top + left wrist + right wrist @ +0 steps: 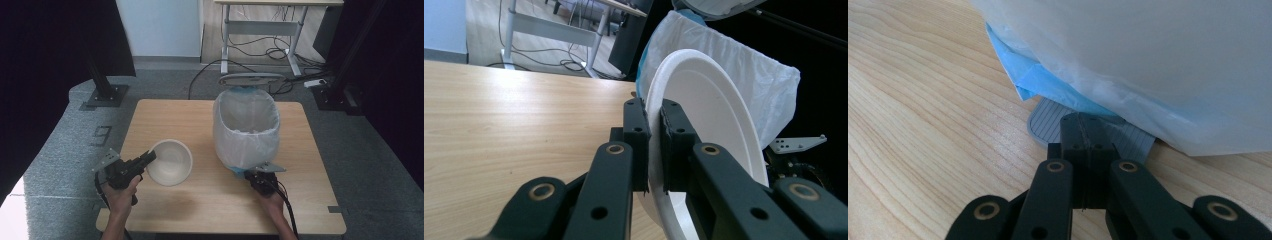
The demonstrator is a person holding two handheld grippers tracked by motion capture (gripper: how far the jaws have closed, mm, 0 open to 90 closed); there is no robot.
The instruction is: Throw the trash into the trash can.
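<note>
A white bowl (172,162) hangs tilted over the table's front left, and my left gripper (150,156) is shut on its rim. In the left gripper view the pads (639,135) pinch the bowl (709,100) edge-on. A bin lined with a white bag (246,127) stands at the middle right with its lid (251,78) raised behind it. My right gripper (253,174) is shut at the bin's front foot. In the right gripper view the closed tips (1082,120) rest on the grey ribbed pedal (1045,122), under the white bag (1148,60) and a blue liner (1048,82).
The wooden table (200,200) has bare room along its front and back left. Black stands (105,90) flank it on the carpet. A desk frame with cables (260,30) stands on the floor behind.
</note>
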